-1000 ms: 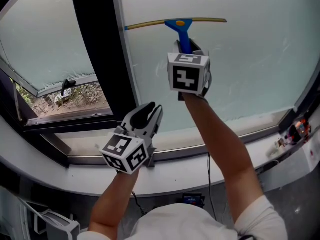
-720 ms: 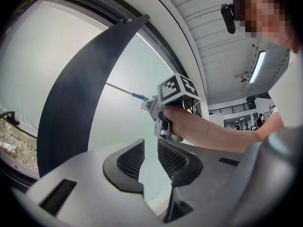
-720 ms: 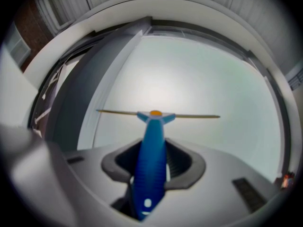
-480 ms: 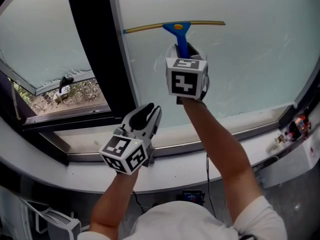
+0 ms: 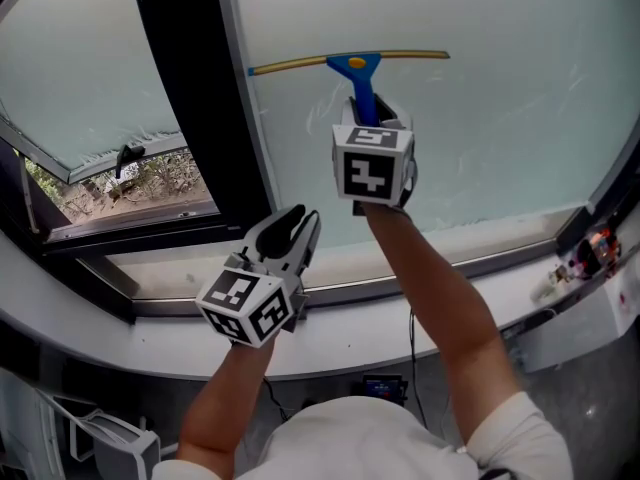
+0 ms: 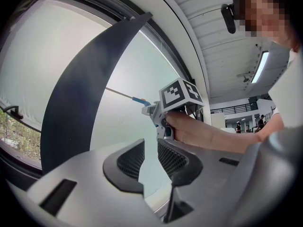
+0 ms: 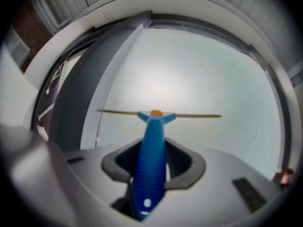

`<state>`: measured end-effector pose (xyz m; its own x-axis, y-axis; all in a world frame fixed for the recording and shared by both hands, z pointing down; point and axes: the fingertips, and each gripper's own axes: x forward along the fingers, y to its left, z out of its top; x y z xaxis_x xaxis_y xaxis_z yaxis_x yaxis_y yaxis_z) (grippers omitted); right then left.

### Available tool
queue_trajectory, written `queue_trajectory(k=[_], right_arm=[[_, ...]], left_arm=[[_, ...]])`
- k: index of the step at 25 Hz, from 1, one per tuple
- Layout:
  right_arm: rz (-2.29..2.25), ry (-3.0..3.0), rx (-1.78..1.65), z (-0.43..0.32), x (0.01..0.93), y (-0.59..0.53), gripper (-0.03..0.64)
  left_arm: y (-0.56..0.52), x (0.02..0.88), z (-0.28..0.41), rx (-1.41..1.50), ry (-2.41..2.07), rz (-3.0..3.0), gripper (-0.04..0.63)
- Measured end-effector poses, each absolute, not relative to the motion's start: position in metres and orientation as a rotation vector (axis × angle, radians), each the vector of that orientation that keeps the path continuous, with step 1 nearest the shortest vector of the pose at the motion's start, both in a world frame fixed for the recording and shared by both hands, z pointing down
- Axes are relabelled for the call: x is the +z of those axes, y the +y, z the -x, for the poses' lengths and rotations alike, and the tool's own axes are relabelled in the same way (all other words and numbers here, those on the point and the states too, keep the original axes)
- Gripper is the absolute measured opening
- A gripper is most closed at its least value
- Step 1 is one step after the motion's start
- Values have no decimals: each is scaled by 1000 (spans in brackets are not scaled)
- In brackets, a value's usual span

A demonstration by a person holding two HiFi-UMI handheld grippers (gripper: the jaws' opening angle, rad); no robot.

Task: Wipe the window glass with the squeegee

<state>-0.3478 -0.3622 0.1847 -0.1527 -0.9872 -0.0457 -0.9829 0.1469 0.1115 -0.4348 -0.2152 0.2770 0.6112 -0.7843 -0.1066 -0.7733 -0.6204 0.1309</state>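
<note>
Right claw (image 5: 368,110) clamped on the blue squeegee (image 5: 352,63) handle, blade flat on window glass (image 5: 500,118), upper centre of frame. Left claw (image 5: 288,236) idle by the sill (image 5: 150,273), lower left, jaws narrowly apart, empty. Looks partway: pane below blade probably still to wipe.

This looks like a large hall in a lab or office building, not a home. A wide window glass (image 5: 500,118) in a dark frame (image 5: 185,98) stands over a white sill (image 5: 400,323), where small electronics (image 5: 590,253) lie. The left gripper view shows a white panelled ceiling (image 6: 218,46), a strip light (image 6: 259,66) and distant people (image 6: 238,126).
</note>
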Motion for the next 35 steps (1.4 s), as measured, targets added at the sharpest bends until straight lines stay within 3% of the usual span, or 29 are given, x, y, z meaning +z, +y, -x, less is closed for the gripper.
queue_trajectory(k=[35], right_arm=[[-1936,-2321,-20,350,301,-364,153]], left_arm=[[-222,356,437,-127,-1317,-2607,107]])
